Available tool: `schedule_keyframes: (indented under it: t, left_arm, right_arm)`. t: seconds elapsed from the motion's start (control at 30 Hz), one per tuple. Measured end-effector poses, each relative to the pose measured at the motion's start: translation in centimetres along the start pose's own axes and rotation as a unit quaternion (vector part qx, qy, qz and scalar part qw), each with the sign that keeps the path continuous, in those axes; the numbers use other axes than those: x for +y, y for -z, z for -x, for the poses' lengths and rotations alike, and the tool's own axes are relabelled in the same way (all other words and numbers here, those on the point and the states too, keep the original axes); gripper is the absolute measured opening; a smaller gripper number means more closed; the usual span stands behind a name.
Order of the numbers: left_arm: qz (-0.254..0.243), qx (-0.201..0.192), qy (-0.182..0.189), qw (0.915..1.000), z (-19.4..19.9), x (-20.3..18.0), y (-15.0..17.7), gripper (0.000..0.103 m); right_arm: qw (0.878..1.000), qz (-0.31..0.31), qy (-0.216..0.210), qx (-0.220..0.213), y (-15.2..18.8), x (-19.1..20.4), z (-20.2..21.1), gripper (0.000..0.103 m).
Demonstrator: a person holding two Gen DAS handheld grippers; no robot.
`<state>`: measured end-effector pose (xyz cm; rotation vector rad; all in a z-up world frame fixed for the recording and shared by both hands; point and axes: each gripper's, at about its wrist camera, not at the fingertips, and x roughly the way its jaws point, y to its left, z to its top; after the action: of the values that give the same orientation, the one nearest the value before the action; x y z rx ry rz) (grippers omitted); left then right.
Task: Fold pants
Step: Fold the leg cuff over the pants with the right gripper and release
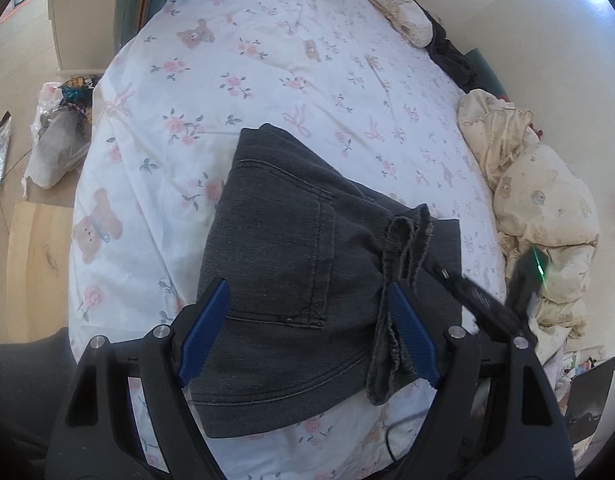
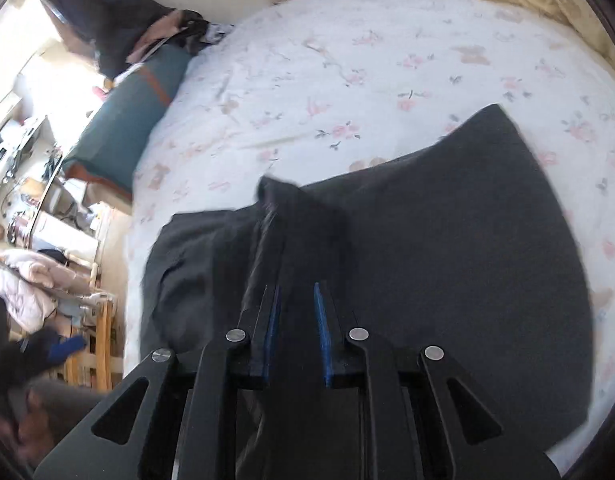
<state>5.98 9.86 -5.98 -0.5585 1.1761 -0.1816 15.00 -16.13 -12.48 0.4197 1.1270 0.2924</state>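
Observation:
Dark grey denim pants lie folded on the floral bed sheet, back pocket up, with a bunched hem strip along their right side. My left gripper hovers over them, wide open, blue pads on either side of the pocket. In the right wrist view the pants spread across the sheet. My right gripper is over them, jaws nearly closed with a narrow gap; a raised fold of the cloth stands just ahead of the tips. The right gripper also shows in the left wrist view.
A cream quilt is heaped at the bed's right side. A crocheted pillow and dark clothes lie at the far end. Bags sit on the floor to the left. A teal cushion borders the bed.

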Motion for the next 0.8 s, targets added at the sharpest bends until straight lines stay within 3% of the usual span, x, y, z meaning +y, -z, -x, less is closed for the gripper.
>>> schedule_keyframes:
  t: [0.1, 0.17, 0.2, 0.3, 0.4, 0.5, 0.6, 0.67, 0.73, 0.8]
  left_arm:
    - [-0.012, 0.007, -0.050, 0.9986, -0.7, 0.0, 0.0, 0.078]
    - [-0.016, 0.008, -0.070, 0.9974, -1.2, -0.3, 0.1, 0.078]
    - [-0.016, 0.008, -0.073, 0.9972, -1.3, -0.4, 0.1, 0.078]
    - [-0.015, 0.012, -0.069, 0.9974, -1.7, -1.0, 0.2, 0.078]
    - [-0.025, 0.017, -0.058, 0.9979, -2.1, -2.1, 0.5, 0.078]
    - [-0.039, 0.016, -0.055, 0.9976, -2.3, -3.1, 0.6, 0.078]
    - [-0.045, 0.016, -0.064, 0.9968, -2.7, -3.5, 0.6, 0.078]
    - [-0.049, 0.021, -0.071, 0.9960, -3.2, -3.6, 0.8, 0.078]
    - [-0.052, 0.021, -0.079, 0.9953, -3.6, -3.6, 0.8, 0.078]
    - [-0.051, 0.020, -0.086, 0.9948, -3.7, -3.6, 0.8, 0.078]
  right_arm:
    - [0.999, 0.012, -0.023, 0.038, -0.8, 1.7, -3.6, 0.013]
    - [0.996, 0.038, -0.001, 0.076, -0.9, 2.8, -6.0, 0.013]
    - [0.995, 0.053, 0.014, 0.082, -1.1, 3.3, -6.2, 0.013]
    - [0.996, 0.036, 0.008, 0.075, -1.6, 2.6, -3.9, 0.013]
    - [0.997, 0.043, -0.024, 0.057, 0.2, 3.1, 0.3, 0.013]
    - [0.996, 0.053, -0.032, 0.065, 3.4, 3.3, 2.1, 0.013]
    - [0.995, 0.031, -0.033, 0.089, 6.5, 2.5, 0.9, 0.013]
    - [0.990, 0.022, -0.017, 0.135, 8.5, 1.9, -2.5, 0.013]
    - [0.991, 0.025, -0.010, 0.128, 8.7, 1.9, -3.7, 0.009]
    - [0.991, 0.016, -0.021, 0.128, 8.2, 2.0, -2.8, 0.012]
